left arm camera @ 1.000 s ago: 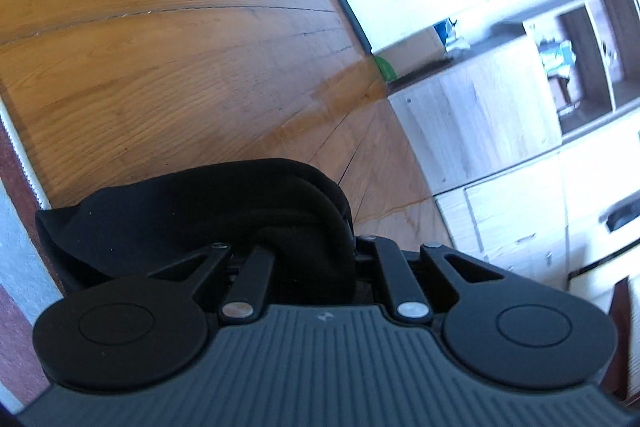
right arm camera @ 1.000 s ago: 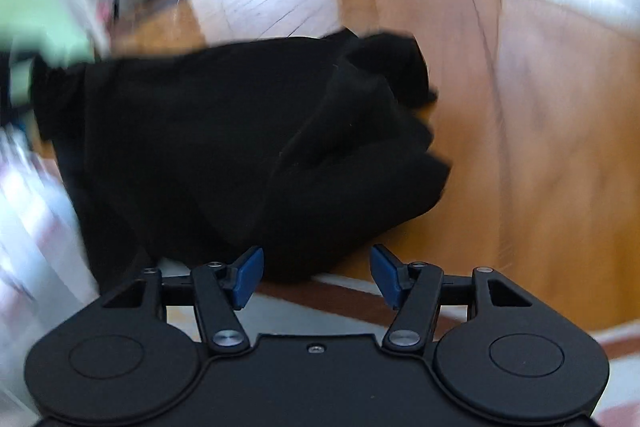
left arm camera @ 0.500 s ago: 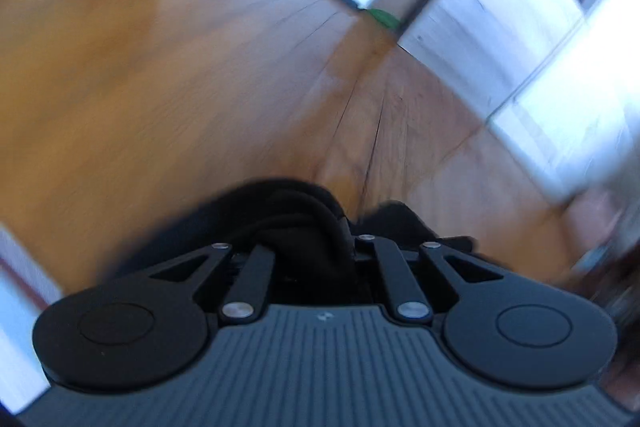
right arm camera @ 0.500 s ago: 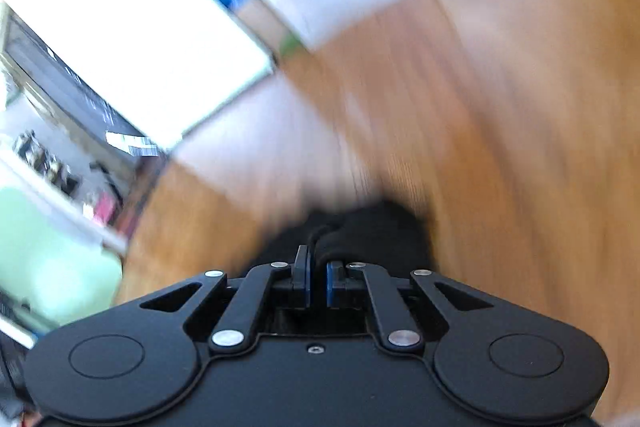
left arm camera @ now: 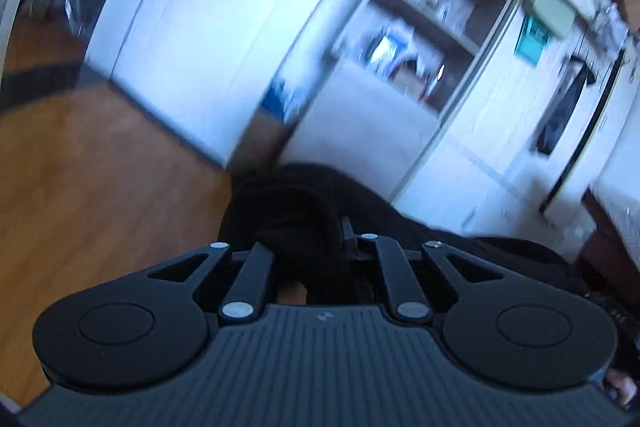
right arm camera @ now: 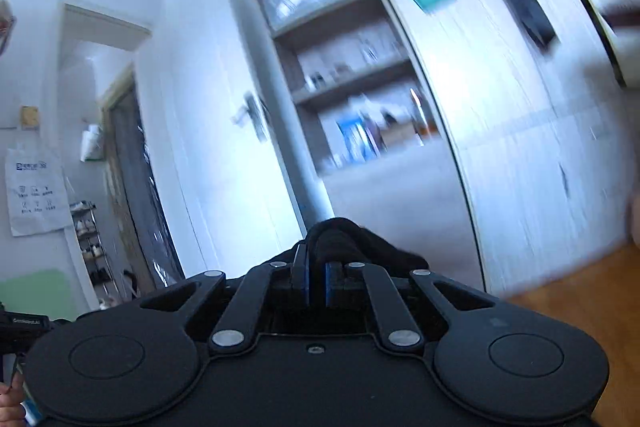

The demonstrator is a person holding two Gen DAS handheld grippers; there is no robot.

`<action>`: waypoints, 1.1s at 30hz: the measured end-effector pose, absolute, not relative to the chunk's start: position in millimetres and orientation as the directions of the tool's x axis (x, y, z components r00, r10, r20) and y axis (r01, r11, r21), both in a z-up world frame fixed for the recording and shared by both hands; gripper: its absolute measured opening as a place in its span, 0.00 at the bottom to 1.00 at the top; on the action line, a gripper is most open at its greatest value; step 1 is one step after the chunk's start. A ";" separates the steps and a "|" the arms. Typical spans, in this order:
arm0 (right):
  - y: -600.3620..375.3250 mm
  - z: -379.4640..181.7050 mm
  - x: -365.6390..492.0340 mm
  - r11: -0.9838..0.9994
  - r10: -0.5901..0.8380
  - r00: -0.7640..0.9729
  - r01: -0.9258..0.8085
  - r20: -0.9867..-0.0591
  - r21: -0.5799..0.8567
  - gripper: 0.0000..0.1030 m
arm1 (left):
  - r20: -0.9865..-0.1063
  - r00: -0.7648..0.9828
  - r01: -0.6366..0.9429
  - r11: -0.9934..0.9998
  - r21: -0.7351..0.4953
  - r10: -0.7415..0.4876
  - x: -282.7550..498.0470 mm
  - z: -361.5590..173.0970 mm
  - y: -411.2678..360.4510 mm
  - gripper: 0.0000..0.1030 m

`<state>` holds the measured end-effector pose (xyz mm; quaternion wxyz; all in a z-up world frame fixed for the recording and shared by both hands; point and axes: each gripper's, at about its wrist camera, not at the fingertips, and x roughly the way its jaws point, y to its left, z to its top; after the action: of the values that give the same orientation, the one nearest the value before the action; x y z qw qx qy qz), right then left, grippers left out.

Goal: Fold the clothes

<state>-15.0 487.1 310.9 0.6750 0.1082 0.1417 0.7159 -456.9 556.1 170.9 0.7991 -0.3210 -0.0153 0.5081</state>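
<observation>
A black garment (left arm camera: 280,203) is bunched between the fingers of my left gripper (left arm camera: 304,231), which grips it; the jaws are opening slightly with the cloth still pinched between them. The cloth hides the fingertips and trails off to the right below the gripper. In the right wrist view my right gripper (right arm camera: 316,267) is shut on a fold of the same black garment (right arm camera: 344,235), with its blue pads (right arm camera: 306,283) pressed close on the fabric. Both grippers are raised well off the floor and point roughly level at the cupboards.
A white door (right arm camera: 224,131) with a handle and open shelves (right arm camera: 352,75) full of small items stand ahead. White cupboards (left arm camera: 520,131) run to the right. Wooden floor (left arm camera: 80,187) lies below left. A shoe rack (right arm camera: 88,227) and a hanging bag (right arm camera: 34,191) are at far left.
Both grippers have risen from the floor, lifting the black garment. The right gripper went from open over the cloth to shut on it. Both views swung up from floor to cupboards.
</observation>
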 end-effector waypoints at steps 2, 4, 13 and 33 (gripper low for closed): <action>473.0 247.8 5.2 0.015 0.976 -0.086 -0.890 -0.199 0.456 0.08 | -0.418 0.482 -0.809 0.209 -0.549 0.770 -460.3 116.3 535.0 0.09; 458.6 176.4 13.2 0.126 0.926 -0.086 -0.848 -0.367 0.515 0.08 | -0.537 0.475 -0.816 0.119 -0.566 0.697 -463.3 48.3 516.9 0.09; 471.4 -48.7 -27.0 0.351 0.600 0.128 -0.929 -0.790 0.116 0.08 | -0.817 0.412 -0.850 -0.153 -0.504 0.404 -467.7 -185.7 500.8 0.08; 417.4 -31.8 47.7 0.548 0.588 0.113 -0.784 -0.801 0.292 0.45 | -0.805 0.323 -0.898 -0.109 -0.427 0.498 -485.8 -173.7 491.3 0.16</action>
<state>47.7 417.4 -31.8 0.7389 -0.1026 0.4775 0.4641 -485.8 491.4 -173.7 0.6377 -0.5047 0.1977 0.5473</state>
